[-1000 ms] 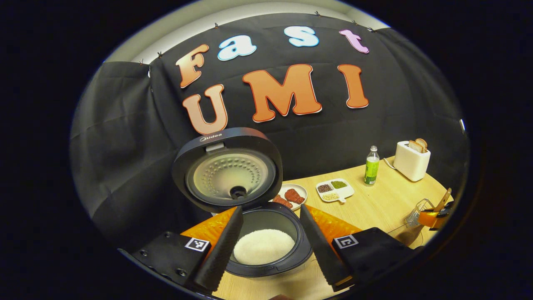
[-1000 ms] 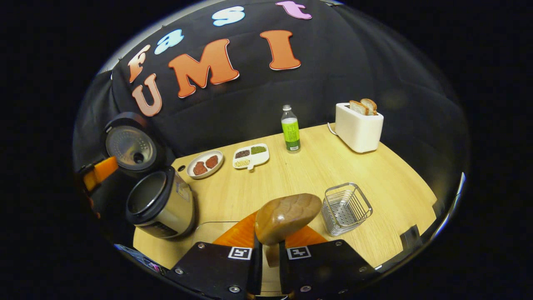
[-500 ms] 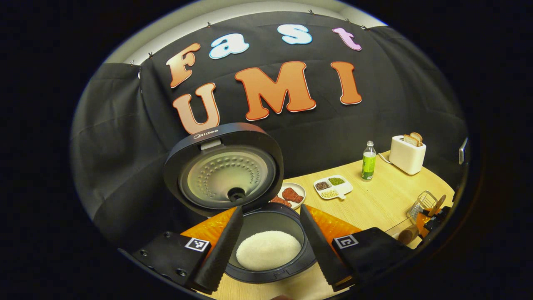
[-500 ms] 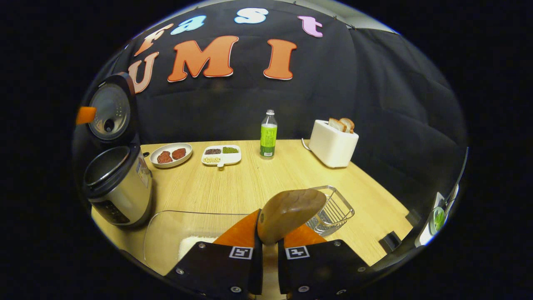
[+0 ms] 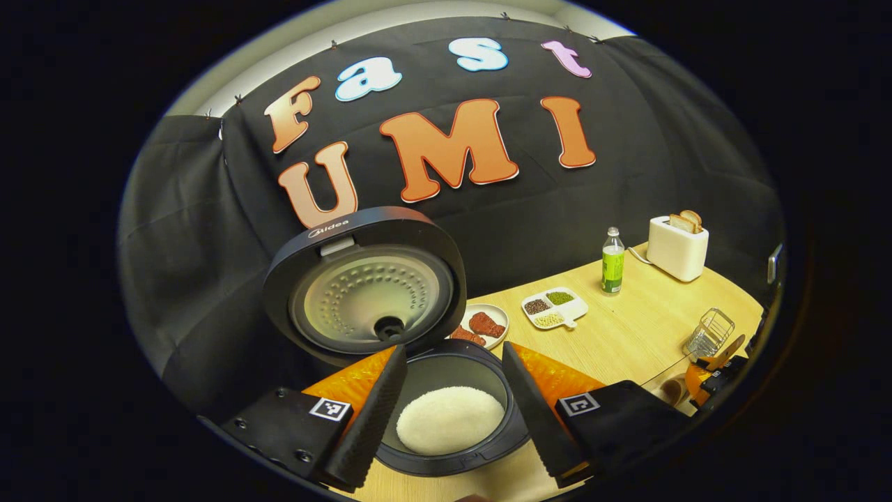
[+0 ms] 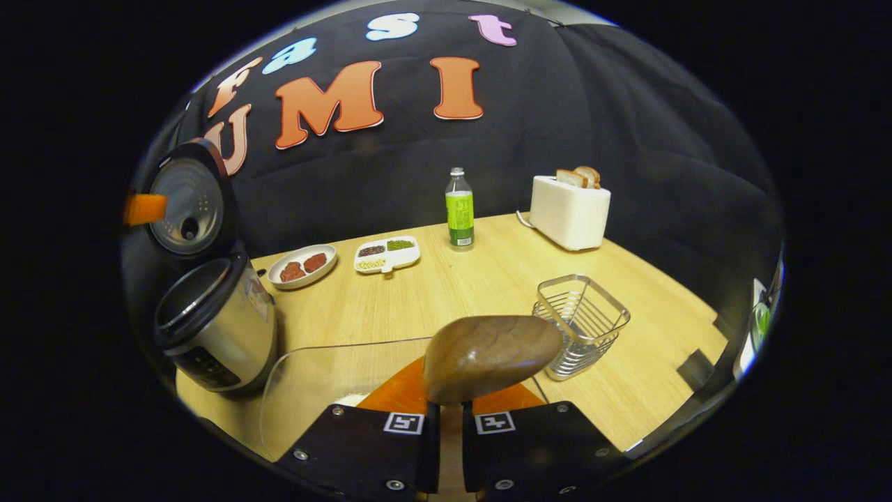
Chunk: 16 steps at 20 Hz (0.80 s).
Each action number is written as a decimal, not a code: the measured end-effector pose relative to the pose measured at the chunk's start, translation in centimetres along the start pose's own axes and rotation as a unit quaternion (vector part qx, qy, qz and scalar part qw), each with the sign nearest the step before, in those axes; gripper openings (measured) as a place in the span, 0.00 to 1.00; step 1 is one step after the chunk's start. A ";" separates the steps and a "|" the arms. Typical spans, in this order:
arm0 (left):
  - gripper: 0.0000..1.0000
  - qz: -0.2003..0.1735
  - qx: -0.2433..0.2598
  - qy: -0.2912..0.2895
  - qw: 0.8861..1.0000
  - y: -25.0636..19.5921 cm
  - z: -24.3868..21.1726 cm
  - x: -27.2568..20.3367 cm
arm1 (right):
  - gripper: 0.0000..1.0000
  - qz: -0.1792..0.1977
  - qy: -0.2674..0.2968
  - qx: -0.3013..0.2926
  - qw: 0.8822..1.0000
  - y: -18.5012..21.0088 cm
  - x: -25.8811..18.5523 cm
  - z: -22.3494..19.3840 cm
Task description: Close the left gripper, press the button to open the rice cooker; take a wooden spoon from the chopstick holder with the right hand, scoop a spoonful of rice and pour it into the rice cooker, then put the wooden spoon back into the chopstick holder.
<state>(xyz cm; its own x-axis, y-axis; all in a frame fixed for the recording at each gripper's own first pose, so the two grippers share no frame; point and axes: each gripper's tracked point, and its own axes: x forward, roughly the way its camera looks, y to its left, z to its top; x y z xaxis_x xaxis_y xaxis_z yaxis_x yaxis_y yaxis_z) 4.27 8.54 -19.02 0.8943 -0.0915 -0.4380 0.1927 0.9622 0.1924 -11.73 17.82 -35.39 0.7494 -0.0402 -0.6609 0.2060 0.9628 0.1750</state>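
One wooden spoon between right claw fingers

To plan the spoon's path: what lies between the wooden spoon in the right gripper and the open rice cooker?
In the right gripper view, a clear container with rice lies between the wooden spoon and the rice cooker, plus bare table.

Each tool, left tool and right tool, has black screwed housings, square black-and-white markers and an orange body behind.
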 end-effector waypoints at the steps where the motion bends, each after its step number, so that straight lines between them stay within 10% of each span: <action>1: 0.84 -0.001 0.000 0.002 1.000 0.0 -0.2 0.0 | 0.13 0.014 0.011 0.020 1.000 0.8 0.0 -0.3; 16: 0.84 0.016 0.004 0.005 1.000 1.6 0.3 0.1 | 0.12 0.118 0.147 0.234 0.954 5.4 1.0 -3.1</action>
<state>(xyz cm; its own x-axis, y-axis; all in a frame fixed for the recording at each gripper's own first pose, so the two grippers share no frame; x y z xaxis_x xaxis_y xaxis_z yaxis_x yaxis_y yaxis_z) 4.81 9.94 -18.51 0.8962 -0.0579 -0.4399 0.1670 0.9625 0.2136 -11.84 23.83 -37.37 0.6148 0.3051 -0.7273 0.3644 0.7079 0.6050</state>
